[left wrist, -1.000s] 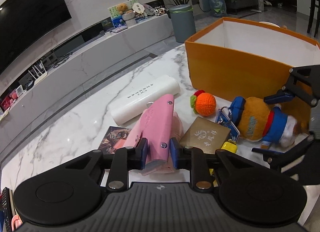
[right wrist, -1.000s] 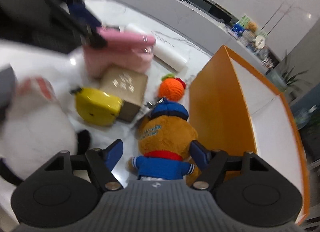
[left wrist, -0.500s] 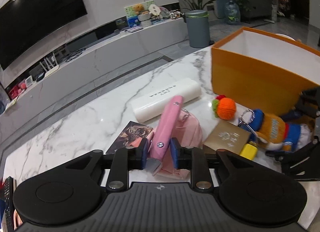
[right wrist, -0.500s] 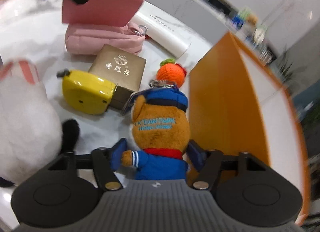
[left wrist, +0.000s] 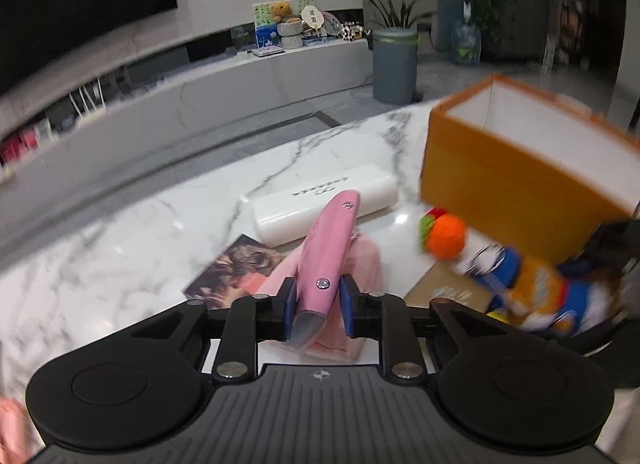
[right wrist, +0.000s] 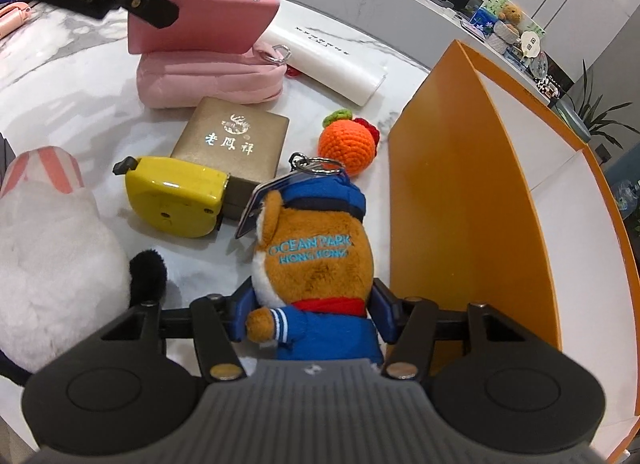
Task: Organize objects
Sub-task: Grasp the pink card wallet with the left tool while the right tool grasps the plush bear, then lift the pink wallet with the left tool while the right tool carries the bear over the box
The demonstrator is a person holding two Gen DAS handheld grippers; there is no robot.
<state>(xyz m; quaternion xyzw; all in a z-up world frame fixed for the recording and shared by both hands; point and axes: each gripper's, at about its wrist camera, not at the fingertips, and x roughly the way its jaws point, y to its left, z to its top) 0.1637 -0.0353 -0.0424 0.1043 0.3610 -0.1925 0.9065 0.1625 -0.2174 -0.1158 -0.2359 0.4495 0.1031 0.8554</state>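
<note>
My left gripper is shut on a flat pink case and holds it above a soft pink pouch; the case also shows in the right wrist view. My right gripper is shut on the body of a brown plush bear keychain in blue clothes, which lies next to the open orange box. The box also shows in the left wrist view.
On the marble table lie a crocheted orange, a gold box, a yellow tape measure, a white long box, a picture card and a white plush.
My left gripper has lifted the pink case higher and turned it edge-on. My right gripper has closed on the plush bear.
</note>
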